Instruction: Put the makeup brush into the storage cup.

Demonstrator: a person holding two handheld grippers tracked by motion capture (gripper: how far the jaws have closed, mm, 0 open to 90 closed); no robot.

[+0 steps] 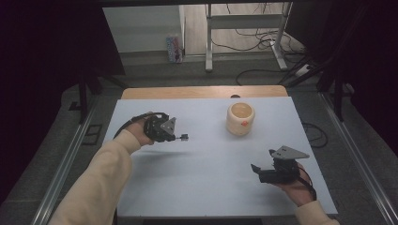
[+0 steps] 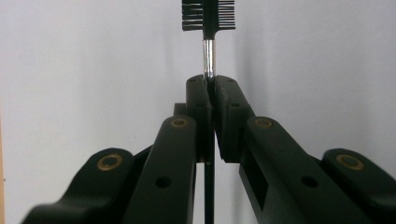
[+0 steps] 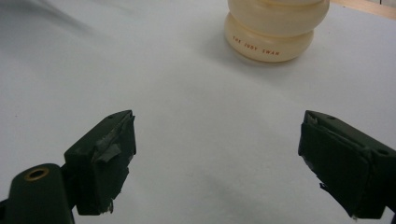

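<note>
White table on grey floor, left gripper jaws pinching brush, right gripper jaws spread

A lab-like workroom: loose cables on the floor (by a metal frame) and dark curtains.

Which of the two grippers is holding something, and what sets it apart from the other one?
The left gripper: its jaws are shut on a small brush with a metal stem. The right gripper has its jaws wide apart, holding nothing.
</note>
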